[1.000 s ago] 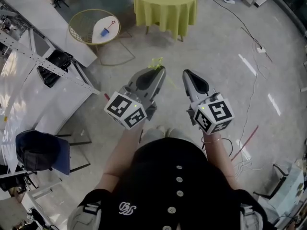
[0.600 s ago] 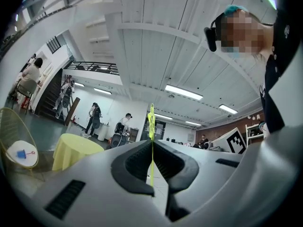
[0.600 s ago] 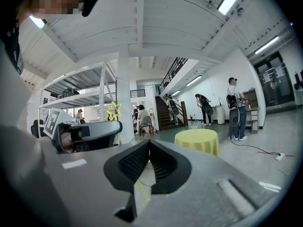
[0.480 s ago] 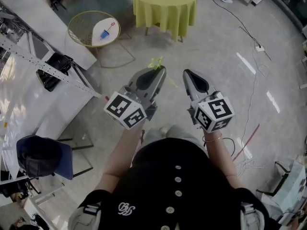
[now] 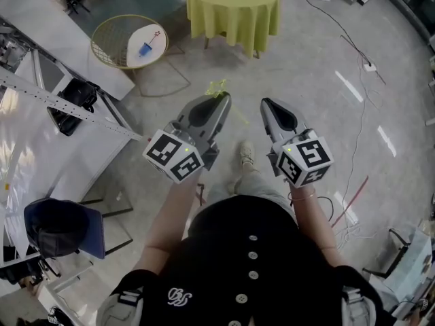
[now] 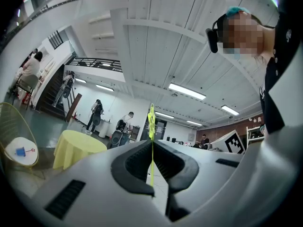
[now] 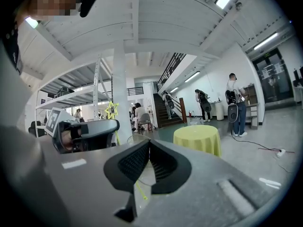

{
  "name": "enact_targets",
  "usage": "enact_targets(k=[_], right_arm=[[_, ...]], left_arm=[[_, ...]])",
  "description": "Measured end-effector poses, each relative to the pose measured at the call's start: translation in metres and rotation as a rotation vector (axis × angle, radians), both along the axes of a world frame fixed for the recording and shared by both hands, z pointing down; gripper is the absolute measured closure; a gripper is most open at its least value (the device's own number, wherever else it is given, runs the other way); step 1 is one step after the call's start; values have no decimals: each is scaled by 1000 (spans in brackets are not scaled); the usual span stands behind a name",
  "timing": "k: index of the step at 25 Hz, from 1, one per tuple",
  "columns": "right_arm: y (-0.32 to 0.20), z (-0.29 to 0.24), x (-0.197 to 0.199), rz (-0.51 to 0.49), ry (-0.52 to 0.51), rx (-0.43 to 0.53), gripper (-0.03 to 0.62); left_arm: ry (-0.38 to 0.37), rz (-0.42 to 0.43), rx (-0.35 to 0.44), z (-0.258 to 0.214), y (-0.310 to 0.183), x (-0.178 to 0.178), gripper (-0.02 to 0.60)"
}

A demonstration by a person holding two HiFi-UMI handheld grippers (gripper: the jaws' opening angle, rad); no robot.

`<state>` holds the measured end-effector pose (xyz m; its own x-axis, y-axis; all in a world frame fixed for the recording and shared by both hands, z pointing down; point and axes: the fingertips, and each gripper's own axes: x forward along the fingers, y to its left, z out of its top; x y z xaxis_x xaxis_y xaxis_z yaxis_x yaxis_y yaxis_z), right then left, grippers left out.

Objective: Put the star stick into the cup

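A thin yellow-green stick topped by a star (image 5: pixel 219 87) stands up from the tips of my left gripper (image 5: pixel 221 99), which is shut on it. In the left gripper view the star stick (image 6: pixel 151 122) runs straight up between the closed jaws of the left gripper (image 6: pixel 152 145). A small blue cup (image 5: pixel 145 48) stands on a little round white table (image 5: pixel 132 53) far ahead to the left, with a red star stick (image 5: pixel 158 35) lying beside it; the cup (image 6: pixel 20 151) is tiny at the left gripper view's left edge. My right gripper (image 5: pixel 267 103) is shut on nothing, and from it I see the star (image 7: pixel 112 109).
A gold wire rim (image 5: pixel 102 36) rings the small table. A round table with a yellow cloth (image 5: pixel 233 5) stands ahead. Metal shelving (image 5: pixel 47 94) and a dark chair (image 5: pixel 58 226) line the left. Cables (image 5: pixel 360 60) trail over the floor at right. People stand in the distance.
The person has stepped forward: a shoe now shows below the grippers, and the shelving has slid back on the left. Both grippers keep their pose, the left still holding the stick.
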<state>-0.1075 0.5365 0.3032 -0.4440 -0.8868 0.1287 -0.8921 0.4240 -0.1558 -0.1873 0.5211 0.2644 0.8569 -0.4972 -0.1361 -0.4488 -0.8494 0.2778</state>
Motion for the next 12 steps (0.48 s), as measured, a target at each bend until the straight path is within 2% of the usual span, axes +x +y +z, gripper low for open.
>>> enact_targets(k=[6, 12], right_arm=[[-61, 7, 23, 19, -1, -7, 589], [-126, 4, 57, 20, 6, -16, 589]], left_arm=[[18, -4, 1, 8, -53, 22, 566], [8, -44, -6, 4, -119, 50, 566]])
